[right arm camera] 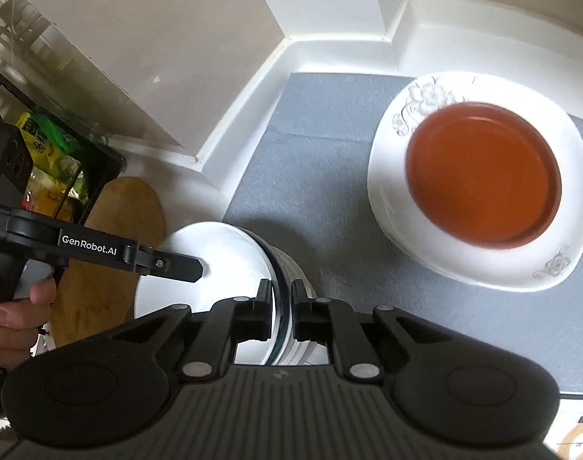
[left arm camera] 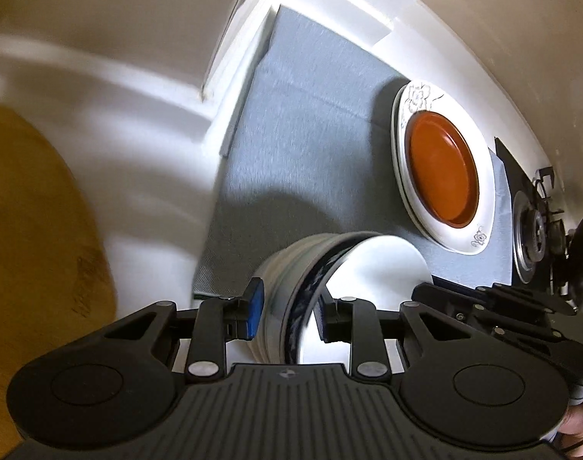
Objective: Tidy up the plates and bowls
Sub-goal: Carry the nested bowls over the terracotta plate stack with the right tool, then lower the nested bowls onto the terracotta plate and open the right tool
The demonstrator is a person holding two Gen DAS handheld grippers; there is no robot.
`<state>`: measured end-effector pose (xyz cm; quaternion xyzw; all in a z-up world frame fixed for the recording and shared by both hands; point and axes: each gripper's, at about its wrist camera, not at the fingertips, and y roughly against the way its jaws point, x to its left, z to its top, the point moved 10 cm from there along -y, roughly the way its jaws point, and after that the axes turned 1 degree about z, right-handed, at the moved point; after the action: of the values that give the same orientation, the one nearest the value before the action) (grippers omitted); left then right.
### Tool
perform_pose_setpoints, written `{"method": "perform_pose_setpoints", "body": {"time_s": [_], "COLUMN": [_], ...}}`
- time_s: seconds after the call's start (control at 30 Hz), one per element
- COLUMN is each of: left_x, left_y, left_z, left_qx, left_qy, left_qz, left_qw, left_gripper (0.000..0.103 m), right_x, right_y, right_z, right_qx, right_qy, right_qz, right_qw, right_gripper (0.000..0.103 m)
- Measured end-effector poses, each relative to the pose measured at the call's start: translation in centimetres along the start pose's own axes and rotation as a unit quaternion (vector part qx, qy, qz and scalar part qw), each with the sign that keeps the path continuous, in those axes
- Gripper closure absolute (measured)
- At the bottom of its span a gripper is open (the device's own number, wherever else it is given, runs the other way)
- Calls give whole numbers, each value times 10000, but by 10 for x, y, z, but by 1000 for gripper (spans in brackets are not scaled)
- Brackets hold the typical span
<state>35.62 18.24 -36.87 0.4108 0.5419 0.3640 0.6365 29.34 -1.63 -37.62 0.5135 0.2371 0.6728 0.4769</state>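
Observation:
A stack of white bowls (left arm camera: pixel 372 268) with a dark blue rim band is held between both grippers above a grey mat (left arm camera: pixel 299 145). My left gripper (left arm camera: pixel 285 312) is shut on one side of the stack's rim. My right gripper (right arm camera: pixel 282 312) is shut on the opposite rim; the stack also shows in the right wrist view (right arm camera: pixel 211 268). The left gripper (right arm camera: pixel 192 266) reaches in from the left there. An orange plate (right arm camera: pixel 483 176) lies on stacked white flowered plates (right arm camera: pixel 552 264) on the mat (right arm camera: pixel 310 161); the same orange plate (left arm camera: pixel 441 168) and white plates (left arm camera: pixel 479 237) show at right in the left wrist view.
A wooden cutting board (right arm camera: pixel 111 260) lies left of the mat on the white counter (right arm camera: pixel 329 53). A black rack with snack packets (right arm camera: pixel 50 153) stands at far left. A gas stove burner (left arm camera: pixel 533 237) and a pan sit right of the mat. White walls close in behind.

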Motion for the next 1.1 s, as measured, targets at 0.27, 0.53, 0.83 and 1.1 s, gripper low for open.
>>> {"method": "perform_pose_setpoints", "body": {"time_s": [0.27,0.53,0.83,1.1], "left_x": [1,7,-8,-25], "left_y": [-2,-25,-18,-14], "left_z": [-9,-19,-22,-24], "left_qx": [30,319,165,75], "left_qy": [-227,-70,-419,-736], "left_qz": [194,15,146,357], "left_qw": [9995,9995,9989,9966], "left_gripper": [68,51,64,65], "right_x": [-11,-37,-40,-43], "right_y": [3,-41,-35,-19], "right_z": [-17,-45,-49,-47], "right_qx": [71,499,354,274], "right_qy": [-498,-1852,-1984,-2028], "right_qz": [159,1194,1162,1144], "right_qw": [9986,9741,9726,9721], "right_gripper": [62,49,58,67]}}
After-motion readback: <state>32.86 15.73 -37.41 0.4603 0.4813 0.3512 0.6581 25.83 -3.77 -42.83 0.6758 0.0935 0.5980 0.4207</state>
